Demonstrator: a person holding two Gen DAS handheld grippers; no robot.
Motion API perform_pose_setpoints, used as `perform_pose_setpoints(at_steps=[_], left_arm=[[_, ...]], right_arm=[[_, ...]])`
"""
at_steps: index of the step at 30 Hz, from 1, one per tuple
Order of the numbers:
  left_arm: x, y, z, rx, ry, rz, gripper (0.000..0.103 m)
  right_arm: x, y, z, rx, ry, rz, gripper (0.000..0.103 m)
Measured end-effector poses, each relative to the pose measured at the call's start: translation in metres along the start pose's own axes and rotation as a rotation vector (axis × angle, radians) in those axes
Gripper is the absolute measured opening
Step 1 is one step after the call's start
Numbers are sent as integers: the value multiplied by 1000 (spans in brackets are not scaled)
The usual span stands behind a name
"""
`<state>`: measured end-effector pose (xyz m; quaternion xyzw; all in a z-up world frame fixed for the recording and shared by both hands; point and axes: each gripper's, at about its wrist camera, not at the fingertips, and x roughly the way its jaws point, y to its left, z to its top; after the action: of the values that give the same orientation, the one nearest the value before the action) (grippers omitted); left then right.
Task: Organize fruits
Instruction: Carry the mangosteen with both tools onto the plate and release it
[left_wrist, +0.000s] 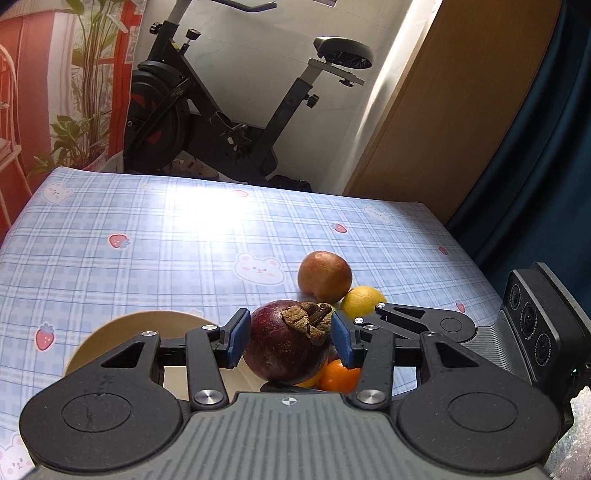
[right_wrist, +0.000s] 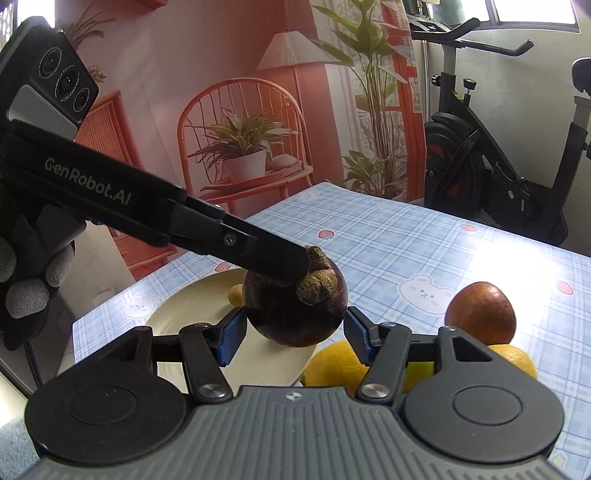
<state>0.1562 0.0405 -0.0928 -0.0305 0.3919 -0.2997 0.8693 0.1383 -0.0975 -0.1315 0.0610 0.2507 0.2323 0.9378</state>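
both grippers — left gripper (left_wrist: 290, 336) marked "genrobot.ai", right gripper (right_wrist: 293, 332) — clamp one mangosteen (left_wrist: 286, 341) above the plate (right_wrist: 192, 314).

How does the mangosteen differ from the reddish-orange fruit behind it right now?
The mangosteen is dark purple with a dried brown cap; the reddish-orange fruit is smooth and capless. The mangosteen is clamped between the left gripper pads, raised over the plate edge; the reddish-orange fruit rests untouched on the tablecloth, against a yellow citrus. Both are round.

Dark purple mangosteen (right_wrist: 295, 306) aloft over the cream plate (right_wrist: 192, 314); reddish orange (right_wrist: 480, 314) and lemons (right_wrist: 332, 365) beside it
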Motion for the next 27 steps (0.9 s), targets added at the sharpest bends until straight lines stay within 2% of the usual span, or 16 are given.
perform_pose_setpoints(at_steps=[5, 11, 17, 27], left_arm=[[2, 39, -7, -67, 25, 50, 50], [8, 71, -9, -139, 12, 55, 50], [17, 89, -7, -166, 8, 37, 50], [35, 98, -11, -180, 16, 38, 50]], right_arm=[[46, 20, 5, -53, 65, 25, 61], [84, 28, 11, -102, 124, 17, 61], [102, 27, 14, -133, 147, 3, 61], [118, 23, 12, -149, 181, -19, 61]])
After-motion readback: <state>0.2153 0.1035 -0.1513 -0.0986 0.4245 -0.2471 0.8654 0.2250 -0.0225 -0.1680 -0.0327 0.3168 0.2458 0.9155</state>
